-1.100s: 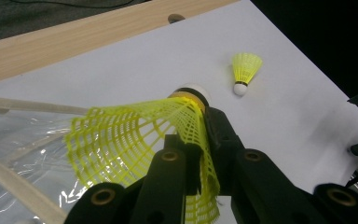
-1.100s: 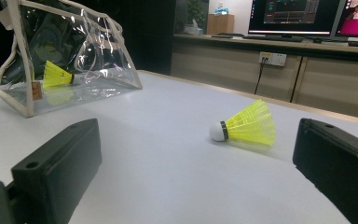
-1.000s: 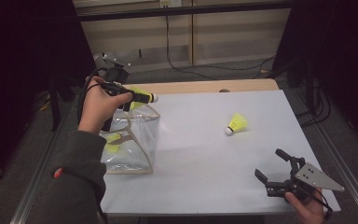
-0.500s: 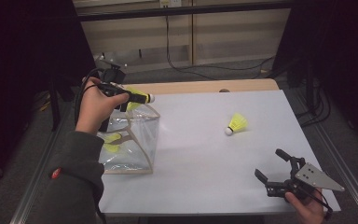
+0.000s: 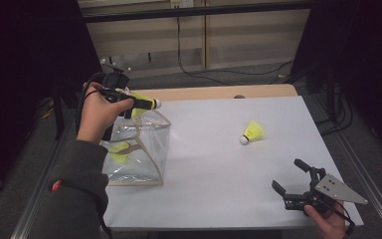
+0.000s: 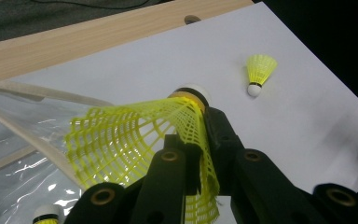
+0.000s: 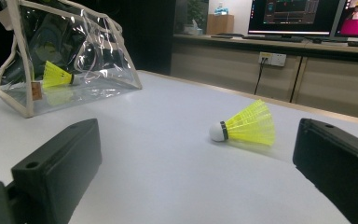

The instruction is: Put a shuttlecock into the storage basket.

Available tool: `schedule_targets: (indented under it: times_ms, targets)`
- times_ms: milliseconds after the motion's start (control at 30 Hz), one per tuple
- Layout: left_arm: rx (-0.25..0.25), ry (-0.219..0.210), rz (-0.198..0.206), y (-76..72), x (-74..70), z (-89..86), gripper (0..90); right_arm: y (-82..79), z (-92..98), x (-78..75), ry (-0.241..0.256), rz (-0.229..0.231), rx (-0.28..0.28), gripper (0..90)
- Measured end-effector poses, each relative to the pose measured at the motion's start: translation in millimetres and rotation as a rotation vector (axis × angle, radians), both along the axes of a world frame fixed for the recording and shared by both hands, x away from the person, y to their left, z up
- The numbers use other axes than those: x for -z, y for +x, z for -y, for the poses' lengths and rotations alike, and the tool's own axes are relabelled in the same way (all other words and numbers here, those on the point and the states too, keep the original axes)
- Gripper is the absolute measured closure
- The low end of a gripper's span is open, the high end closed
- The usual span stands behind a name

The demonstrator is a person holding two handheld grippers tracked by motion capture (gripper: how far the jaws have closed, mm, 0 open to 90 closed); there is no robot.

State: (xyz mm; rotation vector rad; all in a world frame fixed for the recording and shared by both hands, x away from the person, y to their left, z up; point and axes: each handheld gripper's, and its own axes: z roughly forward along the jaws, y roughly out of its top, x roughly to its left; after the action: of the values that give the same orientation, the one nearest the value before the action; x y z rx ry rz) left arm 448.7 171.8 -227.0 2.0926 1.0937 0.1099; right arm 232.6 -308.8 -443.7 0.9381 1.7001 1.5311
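White worktop [image 5: 209, 149] stretches ahead of me in a dim room, with a wooden strip along its far edge and pale cabinets beyond. At the left, I hold my left hand-held gripper [image 5: 142, 103] raised above the clear pouch [image 5: 139, 149], its jaws clenched on a yellow shuttlecock [image 6: 140, 140]; in the left gripper view the mesh skirt is squeezed between the black jaws and the white cork tip points away from me, out over the worktop. The held shuttlecock hangs just above the pouch's open top edge, not inside it.

The clear pouch stands on the left part of the worktop, trimmed in beige, and a second yellow shuttlecock [image 5: 119, 152] lies inside it near the bottom; the right gripper view shows that one through the plastic wall, lying on its side.

A third shuttlecock [image 5: 251, 133] lies on its side on the bare worktop, right of centre and well apart from the pouch, cork tip toward the near left.

My right hand-held gripper [image 5: 291, 179] sits low at the near right corner, jaws spread wide and grasping nothing, with the loose shuttlecock framed between them farther off in the right gripper view
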Motion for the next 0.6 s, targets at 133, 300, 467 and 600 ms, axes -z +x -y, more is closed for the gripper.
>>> schedule_targets:
  times_ms: [133,300,467,600]
  targets:
    - [-0.010,-0.001,0.001,-0.3,-0.3,-2.6,85.8,0.0,-0.1,0.1,0.000,-0.001,0.000,0.9]
    - [-0.022,-0.002,0.002,0.0,-0.6,-6.6,85.8,0.0,-0.1,0.0,0.000,-0.001,0.000,0.9]
    - [-0.035,0.004,0.004,0.3,-0.4,-10.3,85.8,0.0,-0.3,0.1,0.000,-0.002,-0.001,0.9]
    - [-0.047,0.011,0.008,0.5,-0.2,-13.5,85.8,0.0,-0.4,0.0,0.000,0.000,-0.001,0.9]
